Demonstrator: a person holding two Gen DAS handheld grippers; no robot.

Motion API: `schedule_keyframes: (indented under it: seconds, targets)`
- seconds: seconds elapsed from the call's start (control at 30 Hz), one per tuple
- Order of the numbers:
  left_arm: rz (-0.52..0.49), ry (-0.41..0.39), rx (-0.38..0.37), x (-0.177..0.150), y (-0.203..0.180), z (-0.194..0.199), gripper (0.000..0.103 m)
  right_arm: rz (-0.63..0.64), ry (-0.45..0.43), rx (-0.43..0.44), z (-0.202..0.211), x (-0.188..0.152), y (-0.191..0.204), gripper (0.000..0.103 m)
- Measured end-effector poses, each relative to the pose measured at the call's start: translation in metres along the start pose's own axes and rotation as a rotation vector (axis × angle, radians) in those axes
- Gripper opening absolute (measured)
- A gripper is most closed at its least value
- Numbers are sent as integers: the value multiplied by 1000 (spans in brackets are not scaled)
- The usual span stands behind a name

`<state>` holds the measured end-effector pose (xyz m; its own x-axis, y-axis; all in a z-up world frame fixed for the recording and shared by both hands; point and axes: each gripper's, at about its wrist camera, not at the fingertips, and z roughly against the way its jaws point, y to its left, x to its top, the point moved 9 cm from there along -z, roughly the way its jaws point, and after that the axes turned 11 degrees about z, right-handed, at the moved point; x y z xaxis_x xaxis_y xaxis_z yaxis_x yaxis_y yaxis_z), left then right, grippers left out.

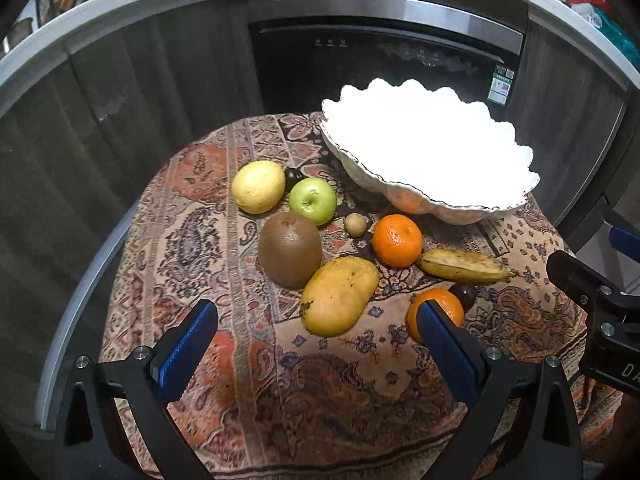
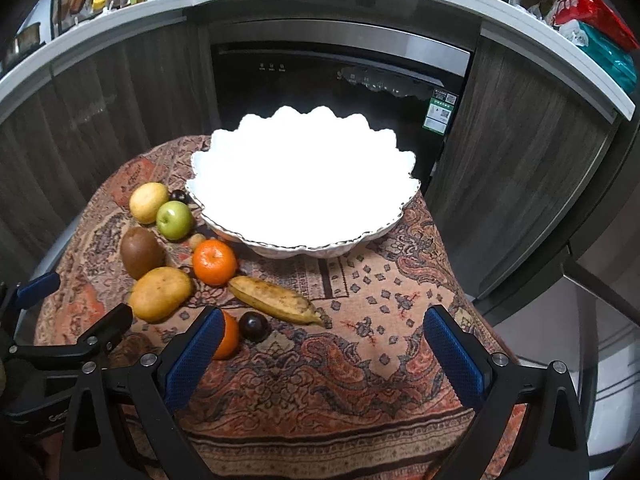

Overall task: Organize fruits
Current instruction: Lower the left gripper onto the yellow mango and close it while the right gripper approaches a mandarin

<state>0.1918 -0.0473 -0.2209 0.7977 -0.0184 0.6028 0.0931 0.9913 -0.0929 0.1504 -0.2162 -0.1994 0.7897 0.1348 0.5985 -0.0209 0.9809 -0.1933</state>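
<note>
Both grippers spread wide, holding nothing; mango (image 1: pixel 339 295) just ahead of left gripper (image 1: pixel 316 322), bowl (image 2: pixel 320 246) beyond right gripper (image 2: pixel 320 330)

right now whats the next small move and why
Probably lower the left gripper onto the mango. Its fingers are spread wide and empty, the mango lies nearest, just ahead between them, and every fruit is on the cloth beside the white bowl, none visibly in it.

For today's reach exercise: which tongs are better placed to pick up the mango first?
Left, probably. The mango lies just ahead between the open left tongs; the right tongs face bare cloth, mango off to their left.
</note>
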Motion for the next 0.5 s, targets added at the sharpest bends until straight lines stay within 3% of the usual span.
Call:
schedule_keyframes:
  seconds: [0.2,0.4,0.5]
  targets:
    - [-3,28,-10,-1,2,-25,93,-2,15,-3,-26,-1,3,101]
    - [-8,66,-16,-8,2,-47,92,-12,53,6,-47,-7,7,101]
    - [-16,85,-21,-12,-2,-57,85,-15,70,10,-54,-11,7,101]
